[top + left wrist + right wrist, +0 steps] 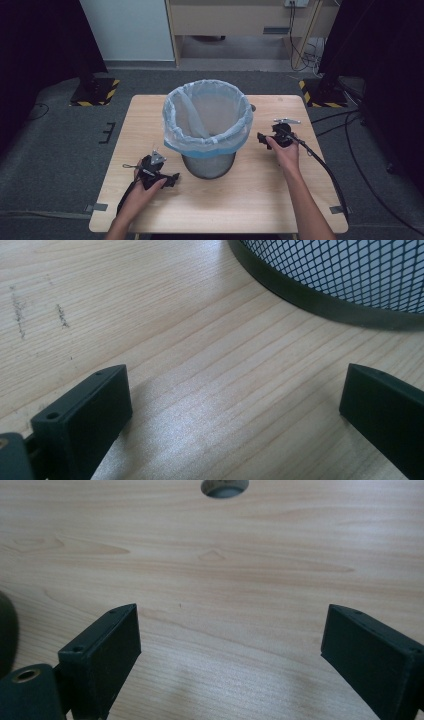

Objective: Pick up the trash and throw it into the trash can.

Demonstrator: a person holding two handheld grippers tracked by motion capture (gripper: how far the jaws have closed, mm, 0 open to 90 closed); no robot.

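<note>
Lined mesh bin (pixel 207 130), no labels

high view: overhead, facing forward-down | gripper views: low, close over table (pixel 280 200); shared: tabletop

Ahead of my left claw, the black wire-mesh bin (pixel 345 275) runs off the frame's top and right. Beyond my right claw, a round grey hole in the wooden tabletop (pixel 224 487) is cropped.

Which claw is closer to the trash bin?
Left. The left gripper sits just beside the bin's base; the right gripper rests slightly farther off, on its other side.
</note>
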